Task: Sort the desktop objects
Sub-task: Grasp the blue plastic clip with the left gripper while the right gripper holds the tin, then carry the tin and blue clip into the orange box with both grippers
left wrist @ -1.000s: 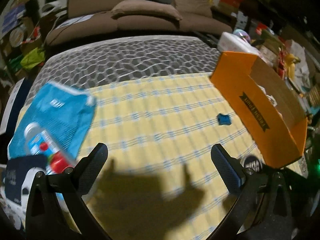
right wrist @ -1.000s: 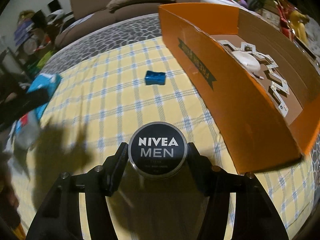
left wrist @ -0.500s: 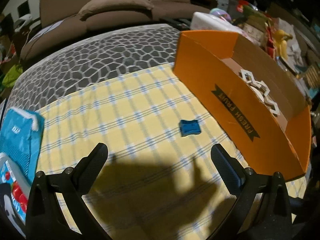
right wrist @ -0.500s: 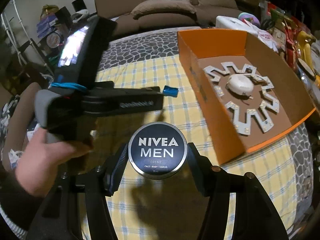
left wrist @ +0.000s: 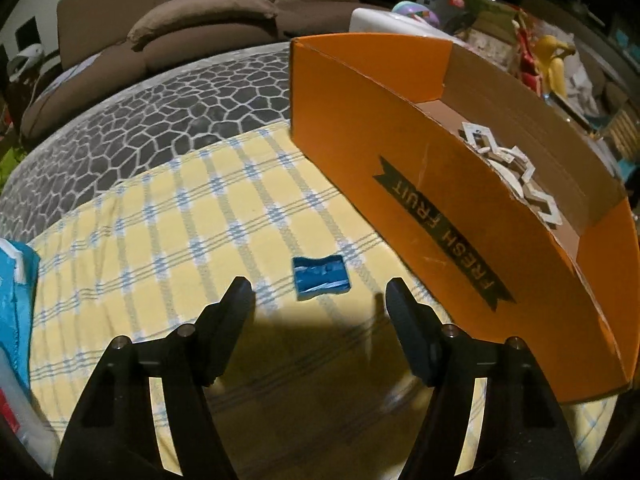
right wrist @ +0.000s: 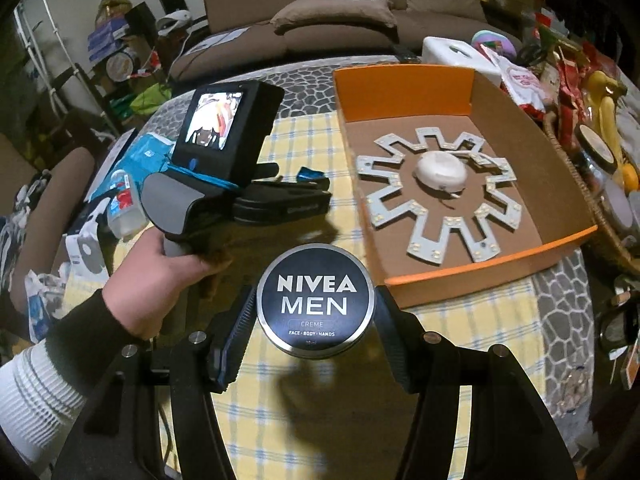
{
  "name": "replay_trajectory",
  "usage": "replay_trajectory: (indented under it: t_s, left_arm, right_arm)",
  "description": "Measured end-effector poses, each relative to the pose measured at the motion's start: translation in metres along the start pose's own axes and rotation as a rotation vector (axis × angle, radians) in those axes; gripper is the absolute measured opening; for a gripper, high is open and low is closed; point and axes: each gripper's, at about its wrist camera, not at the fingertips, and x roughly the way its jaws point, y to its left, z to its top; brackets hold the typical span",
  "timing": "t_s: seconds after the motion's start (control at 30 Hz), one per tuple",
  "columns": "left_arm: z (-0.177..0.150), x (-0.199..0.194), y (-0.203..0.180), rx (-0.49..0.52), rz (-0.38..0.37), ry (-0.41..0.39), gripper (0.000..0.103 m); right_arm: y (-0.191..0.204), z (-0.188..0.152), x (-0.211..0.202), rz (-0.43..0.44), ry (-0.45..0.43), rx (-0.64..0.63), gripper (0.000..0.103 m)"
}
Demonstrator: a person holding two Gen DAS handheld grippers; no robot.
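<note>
Right gripper (right wrist: 316, 304): pads clamped on round tin (right wrist: 316, 300), lid facing the camera, "NIVEA MEN CREME, FACE · BODY · HANDS" legible; lifted clear of the checked cloth (right wrist: 460, 328) since a second ago.

Left gripper (left wrist: 320, 300): jaws closing from wide, nothing gripped; small blue block (left wrist: 321, 278) on the cloth just beyond the tips (long axis crosswise), nearer than before.

Orange box (left wrist: 420, 184): along the cloth's right edge, banner "FRESH FRUIT"; star-shaped white panel (right wrist: 440, 192) flat inside.
</note>
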Motion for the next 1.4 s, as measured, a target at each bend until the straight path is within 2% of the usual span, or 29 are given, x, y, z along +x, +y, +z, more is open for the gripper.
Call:
replay_trajectory:
  t_s: [0.07, 0.13, 0.2, 0.27, 0.3, 0.33, 0.37, 0.67, 0.9, 1.03, 1.2, 1.4]
  left_arm:
    - [0.003, 0.006, -0.005, 0.017, 0.012, 0.003, 0.066]
    - [0.004, 0.012, -0.009, 0.032, 0.028, 0.014, 0.052]
    - [0.005, 0.02, -0.011, 0.033, 0.046, 0.041, 0.043]
    - [0.007, 0.021, -0.014, 0.033, 0.06, 0.034, 0.042]
    - [0.007, 0.022, -0.016, 0.036, 0.063, 0.034, 0.039]
    - [0.007, 0.022, -0.017, 0.04, 0.061, 0.033, 0.03]
    - [0.008, 0.022, -0.018, 0.044, 0.059, 0.03, 0.029]
    - [0.006, 0.0, -0.002, -0.008, -0.01, -0.008, 0.029]
    - [0.023, -0.043, -0.007, 0.033, -0.036, -0.062, 0.029]
    - [0.041, -0.072, -0.017, 0.066, -0.051, -0.109, 0.029]
    - [0.063, -0.091, -0.044, 0.133, -0.068, -0.14, 0.029]
    - [0.078, -0.089, -0.081, 0.191, -0.103, -0.132, 0.029]
  right_arm:
    - [-0.005, 0.001, -0.004, 0.003, 0.0, 0.0, 0.06]
    - [-0.01, 0.004, -0.008, 0.011, -0.001, 0.003, 0.06]
    - [-0.016, 0.008, -0.013, 0.014, -0.005, 0.008, 0.06]
    - [-0.024, 0.013, -0.018, 0.012, -0.012, 0.016, 0.06]
    - [-0.027, 0.015, -0.02, 0.01, -0.015, 0.019, 0.06]
    - [-0.03, 0.017, -0.021, 0.008, -0.019, 0.024, 0.06]
    - [-0.035, 0.019, -0.022, 0.007, -0.022, 0.028, 0.06]
    - [-0.081, 0.038, -0.029, -0.015, -0.048, 0.105, 0.06]
    - [-0.118, 0.057, -0.029, -0.005, -0.048, 0.166, 0.06]
    - [-0.143, 0.063, -0.019, 0.027, -0.019, 0.229, 0.06]
    - [-0.162, 0.068, -0.008, -0.023, 0.003, 0.239, 0.06]
    - [-0.188, 0.071, 0.019, -0.094, 0.073, 0.221, 0.06]
